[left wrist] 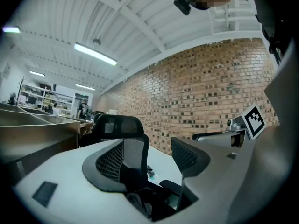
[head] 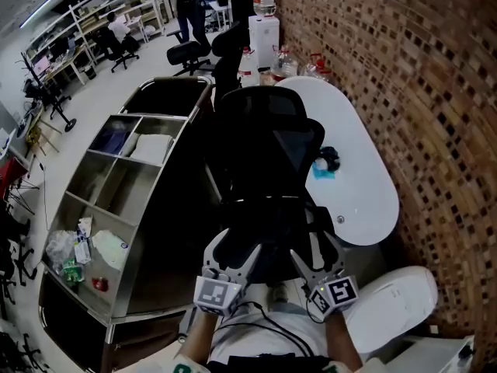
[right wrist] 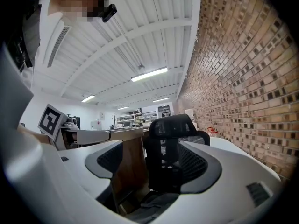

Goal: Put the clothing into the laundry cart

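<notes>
The left tongs and the right tongs both gape about halfway, gripping nothing; dark clothing lies crumpled on the black chair just beyond them; the laundry cart stands left of the chair.

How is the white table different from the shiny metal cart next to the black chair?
The white table is rounded with one smooth flat top; the metal cart is boxy and split into open compartments. The table is white; the cart is silvery grey. In the head view the table stands right of the black chair, by the brick wall; the cart stands on the chair's left. Both hold small things.
</notes>
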`<state>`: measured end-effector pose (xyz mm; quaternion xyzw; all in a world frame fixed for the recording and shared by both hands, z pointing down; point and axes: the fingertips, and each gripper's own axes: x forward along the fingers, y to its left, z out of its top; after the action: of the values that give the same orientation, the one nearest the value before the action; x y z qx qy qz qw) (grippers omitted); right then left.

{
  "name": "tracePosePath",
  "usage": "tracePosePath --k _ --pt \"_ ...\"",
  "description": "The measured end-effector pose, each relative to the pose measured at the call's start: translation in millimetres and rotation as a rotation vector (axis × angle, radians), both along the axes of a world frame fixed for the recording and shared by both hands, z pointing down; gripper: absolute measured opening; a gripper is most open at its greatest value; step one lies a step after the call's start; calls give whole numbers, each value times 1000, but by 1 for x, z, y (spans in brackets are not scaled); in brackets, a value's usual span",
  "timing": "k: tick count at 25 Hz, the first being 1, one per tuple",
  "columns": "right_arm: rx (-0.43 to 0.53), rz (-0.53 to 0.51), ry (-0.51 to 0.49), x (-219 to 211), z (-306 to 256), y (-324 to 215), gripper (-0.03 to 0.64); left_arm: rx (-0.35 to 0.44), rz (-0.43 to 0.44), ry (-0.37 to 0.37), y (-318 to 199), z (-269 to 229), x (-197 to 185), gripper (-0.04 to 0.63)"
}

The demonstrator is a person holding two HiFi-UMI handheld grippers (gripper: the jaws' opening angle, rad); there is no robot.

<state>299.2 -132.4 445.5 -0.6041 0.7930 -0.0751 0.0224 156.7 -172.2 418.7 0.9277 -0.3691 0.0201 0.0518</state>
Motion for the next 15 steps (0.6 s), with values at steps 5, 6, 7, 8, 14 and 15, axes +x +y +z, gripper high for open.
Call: tracePosePath --k 5,6,7,8,14,15 --pt "3 -43 -18 19 3 -10 383 15 -16 -32 -11 4 18 310" --pt "2 -63 -18 20 5 -12 383 11 -29 -30 -12 4 20 310" --pt "-1 -83 -17 20 7 -14 383 2 -46 -23 -12 4 20 310" --pt "-3 -100 -16 20 9 -16 383 -8 -60 -22 -12 6 20 310" --pt "34 -149 -7 2 0 -38 383 -3 -44 -81 -22 21 12 310" --pt "31 -157 -11 -3 0 -40 383 -8 -45 -80 -24 21 10 310"
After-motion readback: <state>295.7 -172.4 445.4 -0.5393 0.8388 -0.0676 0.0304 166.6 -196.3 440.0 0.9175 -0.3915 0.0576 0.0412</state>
